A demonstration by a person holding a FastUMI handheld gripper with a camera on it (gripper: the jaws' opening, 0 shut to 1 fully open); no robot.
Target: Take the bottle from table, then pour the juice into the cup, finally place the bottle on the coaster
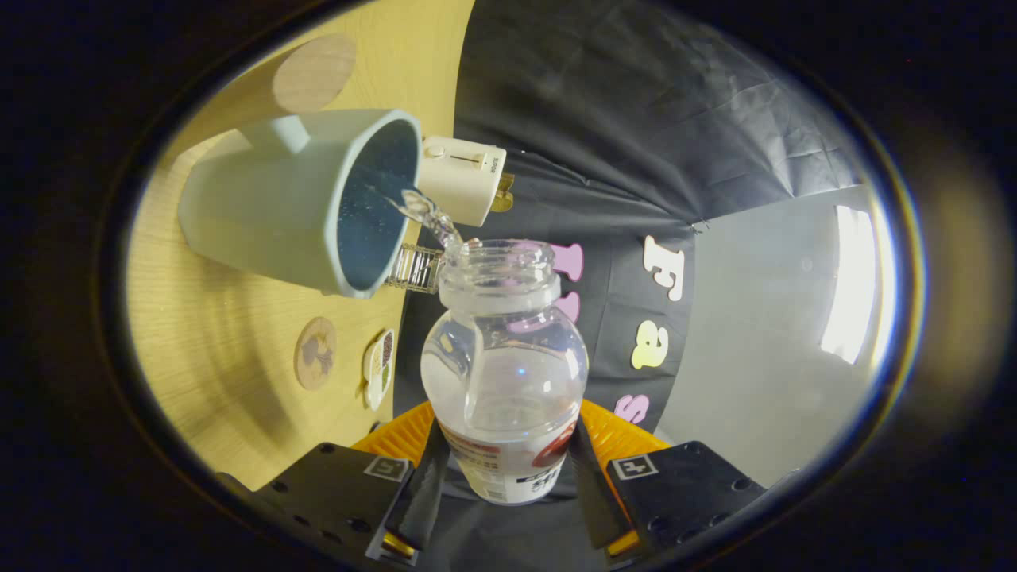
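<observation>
a white toaster (463,179) stands just behind the cup (302,199) on the counter (214,349); a coaster (315,353) lies near. the tilted claw (508,477) pinches the bottle (504,373), liquid streaming into the cup.

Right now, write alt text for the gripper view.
The hand-held gripper, shut on a clear bottle, tips it so liquid streams from its open mouth into a pale cup on a wooden table. Two round coasters lie nearby.

Tilted clear bottle (504,373) at pale cup (306,199)
</observation>
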